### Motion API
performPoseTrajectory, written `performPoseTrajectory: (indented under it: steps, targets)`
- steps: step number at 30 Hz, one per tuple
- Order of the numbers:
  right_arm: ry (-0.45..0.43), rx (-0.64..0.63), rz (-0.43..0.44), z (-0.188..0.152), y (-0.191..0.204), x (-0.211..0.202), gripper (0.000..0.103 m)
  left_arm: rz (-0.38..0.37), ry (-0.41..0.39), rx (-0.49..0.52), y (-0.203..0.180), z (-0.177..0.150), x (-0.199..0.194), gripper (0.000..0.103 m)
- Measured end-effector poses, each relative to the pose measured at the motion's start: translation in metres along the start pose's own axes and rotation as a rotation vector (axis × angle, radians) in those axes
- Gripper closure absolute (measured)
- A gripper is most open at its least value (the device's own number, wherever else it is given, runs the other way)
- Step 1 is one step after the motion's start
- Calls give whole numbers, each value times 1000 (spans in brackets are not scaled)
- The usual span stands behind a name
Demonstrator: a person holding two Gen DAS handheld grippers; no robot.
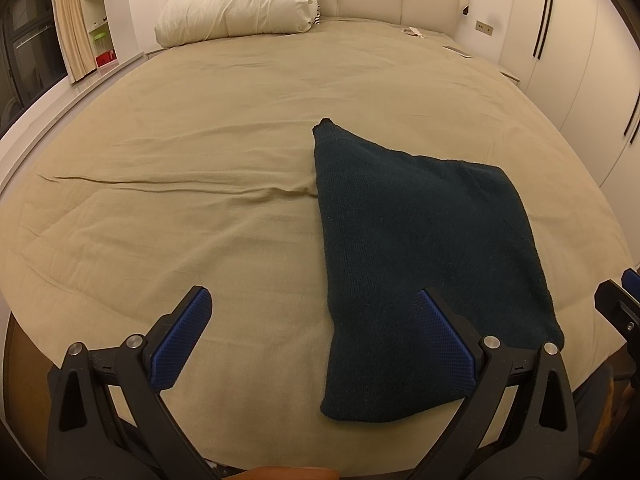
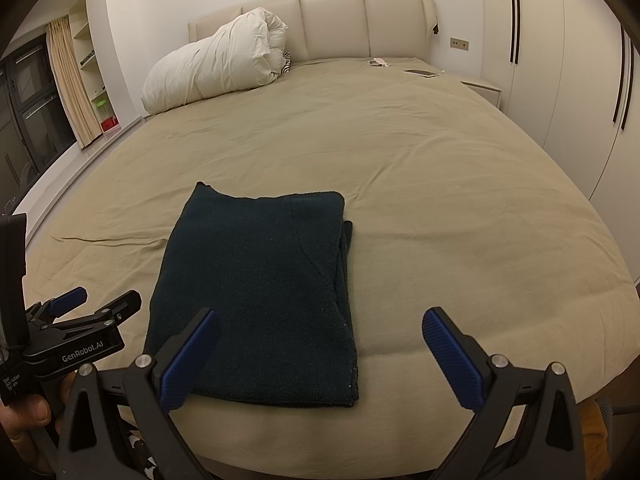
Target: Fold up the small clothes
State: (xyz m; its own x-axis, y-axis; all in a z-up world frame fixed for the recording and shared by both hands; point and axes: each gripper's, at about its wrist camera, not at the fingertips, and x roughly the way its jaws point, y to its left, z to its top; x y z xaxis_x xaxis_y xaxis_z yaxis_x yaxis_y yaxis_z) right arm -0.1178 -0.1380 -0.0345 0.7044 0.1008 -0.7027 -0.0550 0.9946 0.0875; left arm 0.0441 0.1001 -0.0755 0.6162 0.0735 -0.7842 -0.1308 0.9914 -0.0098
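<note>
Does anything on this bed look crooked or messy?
Only slightly: the folded dark garment has one far corner poking out, and a lower layer peeks past its right edge. A long crease runs across the sheet beside it.

garment (image 2: 256, 280): matt knit | sheet (image 2: 440, 184): matt cloth, probably cotton

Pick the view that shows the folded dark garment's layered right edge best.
Right wrist view: the dark garment lies centred and whole, with stacked layers visible along its right edge. In the left wrist view it sits off to the right, partly behind one finger of the left gripper, layers unreadable.
</note>
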Motion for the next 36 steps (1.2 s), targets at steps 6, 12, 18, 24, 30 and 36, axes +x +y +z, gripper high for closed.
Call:
performPoseTrajectory:
  steps: [6, 12, 18, 24, 30, 36]
  targets:
    - [0, 0, 0, 0, 0, 0, 0, -1, 4, 3, 1, 1, 0, 0]
    - [1, 0, 0, 0, 0, 0, 0, -2, 8, 4, 2, 1, -1, 0]
    - [2, -1, 0, 1, 0, -1, 0, -1, 11, 6, 2, 2, -1, 0]
    - [2, -1, 0, 1, -1, -1, 0, -2, 16, 8, 3, 3, 2, 0]
    - [3, -1, 0, 1, -1, -1, 0, -2, 17, 8, 3, 3, 2, 0]
    - [4, -1, 0, 2, -1, -1, 0, -2, 18, 8, 3, 3, 2, 0]
